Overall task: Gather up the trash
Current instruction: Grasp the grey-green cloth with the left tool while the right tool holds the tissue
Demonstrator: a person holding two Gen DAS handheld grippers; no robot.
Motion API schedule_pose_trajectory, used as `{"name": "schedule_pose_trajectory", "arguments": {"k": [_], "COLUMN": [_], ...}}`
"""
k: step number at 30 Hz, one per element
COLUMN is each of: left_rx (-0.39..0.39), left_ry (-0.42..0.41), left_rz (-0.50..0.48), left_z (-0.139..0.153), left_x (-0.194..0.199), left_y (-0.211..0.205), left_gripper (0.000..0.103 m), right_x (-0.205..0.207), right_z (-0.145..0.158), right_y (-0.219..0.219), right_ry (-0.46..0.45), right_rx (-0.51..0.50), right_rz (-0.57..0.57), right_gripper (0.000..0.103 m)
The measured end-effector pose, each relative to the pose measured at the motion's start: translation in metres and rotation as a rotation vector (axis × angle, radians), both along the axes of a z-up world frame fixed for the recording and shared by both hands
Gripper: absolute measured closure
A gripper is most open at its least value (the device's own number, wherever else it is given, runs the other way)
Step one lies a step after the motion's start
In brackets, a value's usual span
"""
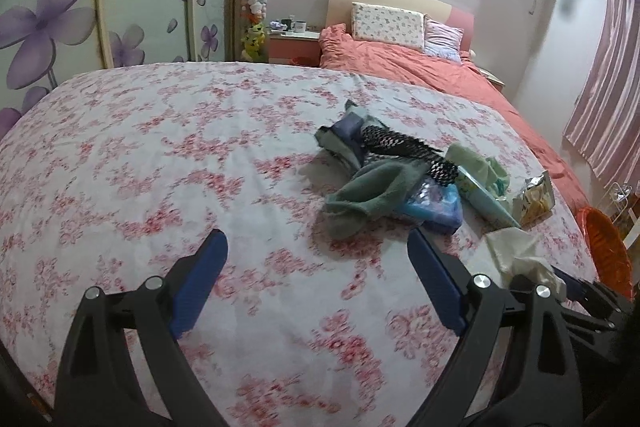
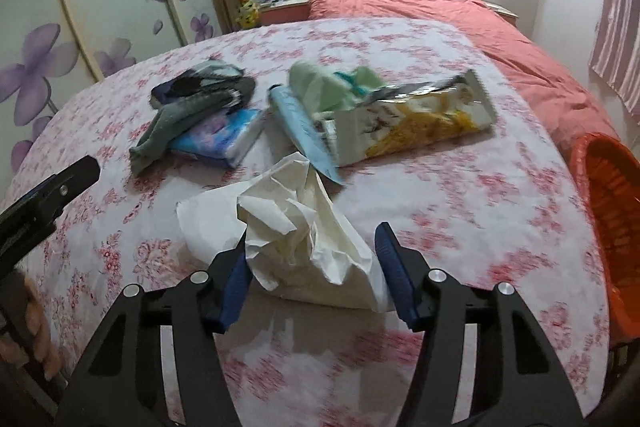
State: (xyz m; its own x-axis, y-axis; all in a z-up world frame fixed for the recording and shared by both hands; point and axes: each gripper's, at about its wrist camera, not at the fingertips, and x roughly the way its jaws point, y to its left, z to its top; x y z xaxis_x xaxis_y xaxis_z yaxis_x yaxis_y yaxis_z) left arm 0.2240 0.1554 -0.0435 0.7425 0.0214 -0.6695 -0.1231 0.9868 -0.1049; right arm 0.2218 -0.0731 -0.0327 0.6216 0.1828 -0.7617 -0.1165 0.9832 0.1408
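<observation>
the crumpled tissue (image 2: 296,231) sits between my right gripper (image 2: 314,275) fingers, soft white paper creased into sharp folds and loose flaps, lying on the floral bedsheet (image 2: 460,195). my left blue pad touches its edge; the right pad stands just off it, so the jaws are part way in around it and not yet pinching. i point steeply down at the bed, black linkages and silver pins below.

beyond the tissue lies an opened snack bag (image 2: 420,115), glossy foil with yellow print, its mouth torn open and shiny inside. beside it lie a flat pale blue packet (image 2: 304,135) and pale green cloth (image 2: 332,83). further left, a grey-green towel (image 2: 176,127), fuzzy and limp, drapes over a blue plastic pack (image 2: 224,139).

an orange basket (image 2: 612,211) with ribbed woven sides stands off the bed's right edge.

my left gripper (image 1: 318,255) hovers over bare sheet, jaws wide and empty, blue ridged pads angled downward toward the pile.
</observation>
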Motion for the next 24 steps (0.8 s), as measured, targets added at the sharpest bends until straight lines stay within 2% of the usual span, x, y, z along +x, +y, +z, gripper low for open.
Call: {"name": "schedule_pose_trajectory", "arguments": {"k": [8,15,24], "left_rx": [0.031,0.073,0.078], "left_ry": [-0.002,0.020,0.096], "left_rz": [-0.046,-0.065,-0.094], "left_z": [-0.002,-0.009,-0.026], "left_x": [0.034,0.063,0.086], "left_y": [-0.027,-0.044,-0.048], "left_gripper": [0.013,0.015,0.041], "right_x": [-0.013,-0.009,-0.001], "right_z": [0.011,0.022,0.012], "right_y": [-0.037,-0.061,-0.082], "right_ry": [-0.027,-0.092,-0.075], "right_rx": [0.066,0.059,0.077], "right_rz": [-0.047,-0.121,-0.170], "right_gripper": [0.044,0.044,0.044]}}
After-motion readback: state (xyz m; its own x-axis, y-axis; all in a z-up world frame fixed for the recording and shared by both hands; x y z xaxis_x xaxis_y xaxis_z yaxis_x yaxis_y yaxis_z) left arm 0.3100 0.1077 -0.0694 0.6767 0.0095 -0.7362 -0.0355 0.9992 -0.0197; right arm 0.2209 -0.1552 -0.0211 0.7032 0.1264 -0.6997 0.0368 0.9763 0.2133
